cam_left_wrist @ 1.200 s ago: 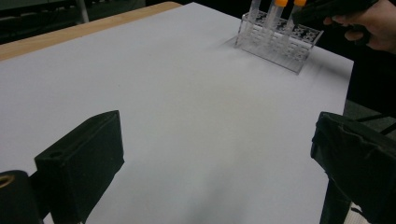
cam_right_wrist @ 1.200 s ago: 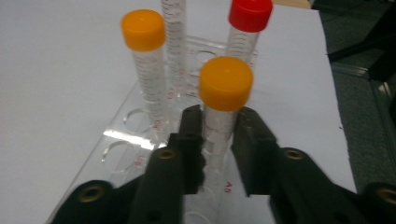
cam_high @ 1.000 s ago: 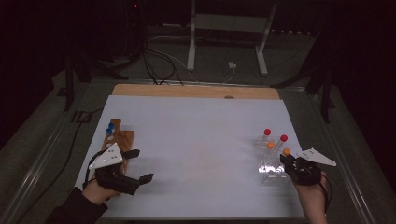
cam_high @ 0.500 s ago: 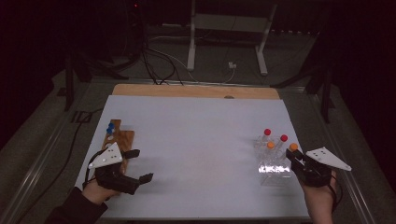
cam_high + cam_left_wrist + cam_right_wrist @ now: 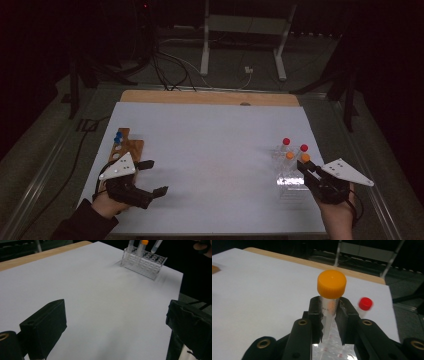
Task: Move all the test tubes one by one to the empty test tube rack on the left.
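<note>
Orange-capped tube (image 5: pixel 331 293) clamped in right hand-held gripper (image 5: pixel 329 315), faint unreadable printing, left hand-held gripper (image 5: pixel 112 322) wide.

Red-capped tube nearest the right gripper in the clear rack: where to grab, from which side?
Grip the red-capped tube on its clear body just under the cap, coming from above on the person's side. It stands upright in the clear rack, so only its upper part is exposed. The right gripper is shut on an orange-capped tube, so it probably must place that first.
</note>
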A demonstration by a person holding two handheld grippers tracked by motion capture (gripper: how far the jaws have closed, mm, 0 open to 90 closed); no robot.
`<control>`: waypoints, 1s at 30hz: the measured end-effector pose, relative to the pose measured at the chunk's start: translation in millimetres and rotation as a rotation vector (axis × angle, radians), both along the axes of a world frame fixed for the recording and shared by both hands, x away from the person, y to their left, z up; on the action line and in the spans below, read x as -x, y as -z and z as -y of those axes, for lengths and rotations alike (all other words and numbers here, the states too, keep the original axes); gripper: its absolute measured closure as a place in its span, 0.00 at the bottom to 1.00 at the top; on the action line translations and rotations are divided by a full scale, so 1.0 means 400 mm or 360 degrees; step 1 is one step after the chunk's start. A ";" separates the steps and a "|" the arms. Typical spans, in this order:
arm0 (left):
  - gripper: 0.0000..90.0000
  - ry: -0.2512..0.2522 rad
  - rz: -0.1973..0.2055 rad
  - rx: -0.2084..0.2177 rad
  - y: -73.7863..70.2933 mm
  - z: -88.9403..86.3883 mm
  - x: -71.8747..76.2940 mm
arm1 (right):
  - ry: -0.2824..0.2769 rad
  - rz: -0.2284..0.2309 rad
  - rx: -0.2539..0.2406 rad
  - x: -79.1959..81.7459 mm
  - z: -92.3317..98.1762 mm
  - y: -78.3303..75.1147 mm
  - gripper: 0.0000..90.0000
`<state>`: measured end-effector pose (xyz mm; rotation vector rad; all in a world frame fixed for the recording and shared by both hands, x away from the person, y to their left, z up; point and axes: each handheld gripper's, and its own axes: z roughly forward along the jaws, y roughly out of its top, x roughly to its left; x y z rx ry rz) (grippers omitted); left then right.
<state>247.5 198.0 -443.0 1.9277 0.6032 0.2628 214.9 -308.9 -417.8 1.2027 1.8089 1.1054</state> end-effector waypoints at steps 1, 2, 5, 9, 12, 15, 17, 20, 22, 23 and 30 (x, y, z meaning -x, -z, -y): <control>0.04 0.0011 -0.0005 0.0006 -0.001 0.004 0.000 | -0.0017 0.0000 -0.0003 0.001 -0.006 -0.001 0.83; 0.04 0.0013 -0.0004 0.0005 -0.002 0.008 0.000 | -0.0036 -0.0003 -0.0008 0.001 -0.012 -0.002 0.83; 0.05 0.0036 -0.0001 -0.0005 -0.005 0.021 0.000 | -0.0086 -0.0016 -0.0011 0.000 -0.035 0.001 0.83; 0.05 0.0072 -0.0010 -0.0001 -0.005 0.043 -0.002 | -0.0155 -0.0035 -0.0010 -0.005 -0.067 0.012 0.83; 0.05 0.0097 -0.0016 -0.0005 -0.005 0.064 -0.004 | -0.0204 -0.0050 -0.0004 -0.009 -0.090 0.019 0.83; 0.05 0.0132 -0.0013 0.0001 -0.012 0.087 -0.003 | -0.0253 -0.0064 0.0003 -0.011 -0.114 0.027 0.83; 0.05 0.0156 -0.0009 0.0006 -0.019 0.103 -0.002 | -0.0285 -0.0079 0.0005 -0.013 -0.130 0.032 0.83; 0.05 0.0190 0.0002 0.0006 -0.028 0.129 0.000 | -0.0331 -0.0096 0.0012 -0.016 -0.152 0.040 0.83; 0.05 0.0208 0.0012 0.0008 -0.034 0.148 0.000 | -0.0358 -0.0108 0.0018 -0.017 -0.169 0.044 0.83; 0.06 0.0217 0.0011 0.0013 -0.036 0.158 0.000 | -0.0378 -0.0110 0.0023 -0.017 -0.176 0.046 0.83; 0.07 0.0295 0.0042 0.0008 -0.052 0.233 -0.003 | -0.0476 -0.0143 0.0031 -0.016 -0.220 0.057 0.83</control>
